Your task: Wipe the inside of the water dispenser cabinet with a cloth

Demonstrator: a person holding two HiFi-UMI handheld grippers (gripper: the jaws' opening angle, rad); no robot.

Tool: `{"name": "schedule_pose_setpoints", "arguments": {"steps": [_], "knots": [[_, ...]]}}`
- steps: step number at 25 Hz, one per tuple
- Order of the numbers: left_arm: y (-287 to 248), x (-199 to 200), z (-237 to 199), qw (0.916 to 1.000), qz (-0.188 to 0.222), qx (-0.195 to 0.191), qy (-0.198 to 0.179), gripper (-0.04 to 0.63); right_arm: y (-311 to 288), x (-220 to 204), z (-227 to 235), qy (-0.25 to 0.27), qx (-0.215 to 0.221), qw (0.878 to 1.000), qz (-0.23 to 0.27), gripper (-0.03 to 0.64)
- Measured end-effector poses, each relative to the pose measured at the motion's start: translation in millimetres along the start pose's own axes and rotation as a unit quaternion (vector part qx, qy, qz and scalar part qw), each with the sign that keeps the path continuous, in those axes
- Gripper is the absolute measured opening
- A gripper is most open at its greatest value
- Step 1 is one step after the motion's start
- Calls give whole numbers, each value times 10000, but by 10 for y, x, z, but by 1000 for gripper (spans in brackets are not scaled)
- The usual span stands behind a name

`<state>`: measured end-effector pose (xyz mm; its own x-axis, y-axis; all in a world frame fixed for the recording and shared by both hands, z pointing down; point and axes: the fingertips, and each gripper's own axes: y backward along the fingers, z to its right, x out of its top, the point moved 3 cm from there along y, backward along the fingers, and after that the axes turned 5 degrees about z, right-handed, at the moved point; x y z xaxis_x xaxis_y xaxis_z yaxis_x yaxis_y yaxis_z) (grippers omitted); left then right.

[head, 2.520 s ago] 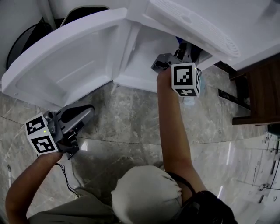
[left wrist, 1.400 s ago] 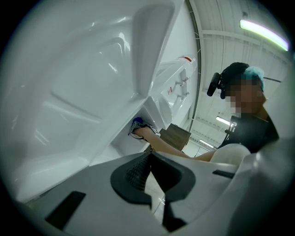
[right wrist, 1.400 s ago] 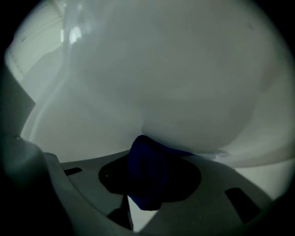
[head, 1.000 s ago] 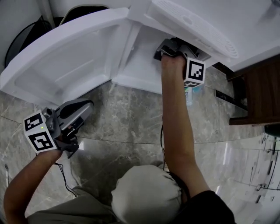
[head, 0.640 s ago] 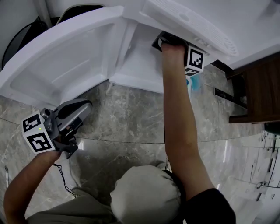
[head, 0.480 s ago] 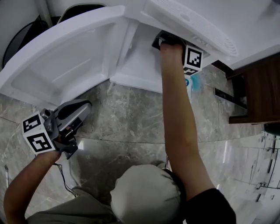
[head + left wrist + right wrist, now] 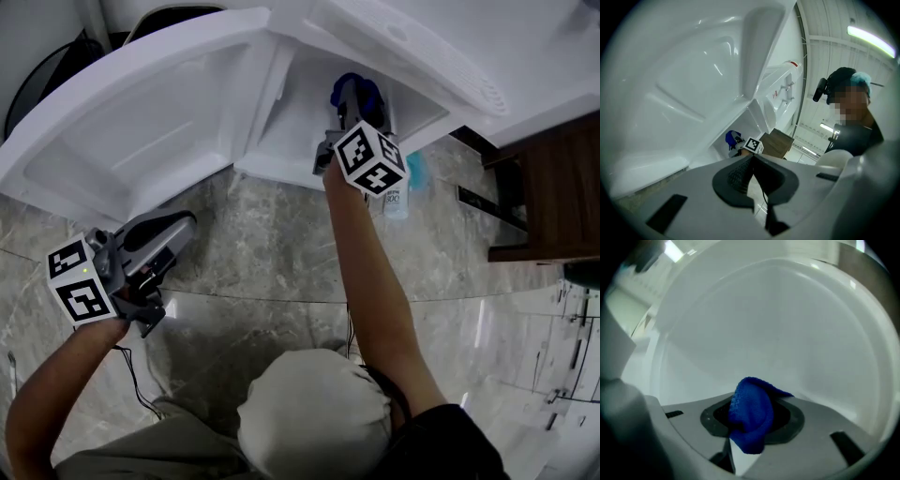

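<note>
**Right gripper view: blue cloth (image 7: 750, 413) clamped in the jaws, inside the white cabinet (image 7: 787, 324)**

I read the cloth as deep blue and nubby, bunched into a folded wad. The right gripper (image 7: 752, 423) has its jaws closed on it, and one lobe droops over the front of the dark pads. Behind it the cabinet's smooth, curved white wall fills nearly everything I see. Whether the cloth touches that wall I cannot tell.

From the head view, the cabinet opening sits low, close to the marble floor (image 7: 272, 253). Its door (image 7: 141, 122) is swung wide to the left, so that side is open. The dispenser's upper body (image 7: 422, 56) overhangs the opening from above and the right. My operator's forearm (image 7: 361, 253) reaches in over the front lip. A bottle (image 7: 396, 199) stands just beside the opening's right corner, and a wooden unit (image 7: 553, 187) lies further right.

The left gripper (image 7: 173, 234) hangs over the floor, well apart from the cabinet — its jaws are pressed together with nothing between them.

The overhang hides the cabinet's back and right side in the head view. The marker cube (image 7: 368, 157) covers part of the bottle, and its label is too small to read.
</note>
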<state>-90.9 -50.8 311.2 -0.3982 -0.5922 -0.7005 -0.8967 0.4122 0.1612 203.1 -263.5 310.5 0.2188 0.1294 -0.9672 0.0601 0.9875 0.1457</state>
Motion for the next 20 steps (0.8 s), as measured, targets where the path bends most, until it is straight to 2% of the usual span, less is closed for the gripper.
{"name": "schedule_pose_setpoints", "arguments": {"steps": [1,2,3,4,5,6,7,8,9,10,12,17,18,20], "knots": [[4,-4,-9,10000,5,14,12,6,50,-101,-68,899,131,9947,-472,121],[8,-8,-14,10000,9,23,23,6,104,-214,-126,1840,279,9774,-999,121],[12,-10,-17,10000,11,26,29,6,161,-338,-171,2799,437,9464,-1555,121],[14,-11,-18,10000,9,25,32,6,222,-471,-201,3772,600,9005,-2077,123],[16,-11,-20,10000,7,23,35,6,280,-611,-216,4734,758,8408,-2512,124],[16,-12,-22,10000,9,22,42,6,331,-756,-211,5591,902,7733,-2850,124],[16,-13,-24,10000,17,23,57,6,374,-899,-186,6215,1027,7111,-3122,125],[14,-13,-26,10000,30,26,76,7,410,-1027,-144,6560,1130,6656,-3373,125],[11,-13,-25,9999,47,28,93,6,439,-1133,-83,6690,1207,6372,-3632,126],[6,-10,-21,9999,63,23,100,7,461,-1214,-9,6713,1252,6184,-3889,124],[-6,-2,-12,9999,79,7,84,8,474,-1310,121,6736,1276,5930,-4223,124],[-4,15,-30,9999,137,59,77,6,404,-1367,196,6721,1315,5639,-4616,124],[-1,19,-36,9998,156,76,85,6,391,-1369,207,6706,1332,5560,-4727,124],[5,31,-46,9997,196,101,103,6,359,-1375,242,6768,1350,5324,-4901,124]]}}
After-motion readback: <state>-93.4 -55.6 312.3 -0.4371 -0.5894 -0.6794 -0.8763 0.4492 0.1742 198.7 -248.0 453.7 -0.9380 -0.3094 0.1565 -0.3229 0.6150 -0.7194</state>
